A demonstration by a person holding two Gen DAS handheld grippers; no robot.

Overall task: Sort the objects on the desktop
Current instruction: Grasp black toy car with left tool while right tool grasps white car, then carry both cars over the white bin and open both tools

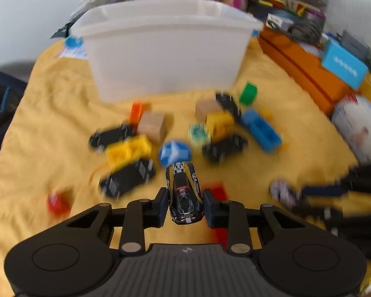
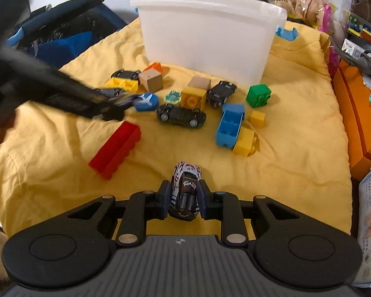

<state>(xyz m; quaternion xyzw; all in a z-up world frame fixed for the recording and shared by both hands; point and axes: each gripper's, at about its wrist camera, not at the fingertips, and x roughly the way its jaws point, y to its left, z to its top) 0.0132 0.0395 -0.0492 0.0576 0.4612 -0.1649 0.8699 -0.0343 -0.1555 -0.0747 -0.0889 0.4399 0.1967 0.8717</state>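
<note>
Each gripper's fingers hold a toy car, the left gripper (image 1: 185,201) a black car (image 1: 184,193), the right gripper (image 2: 184,199) a white car (image 2: 186,190), probably to drop both into the far white bin (image 1: 165,57).

Left wrist: close above left tool (image 1: 185,204), angled down toward white bin (image 1: 160,57).
Right wrist: same downward tilt, right of centre.
Shared: bin (image 2: 210,42), yellow cloth (image 2: 296,163), scattered toys.
</note>
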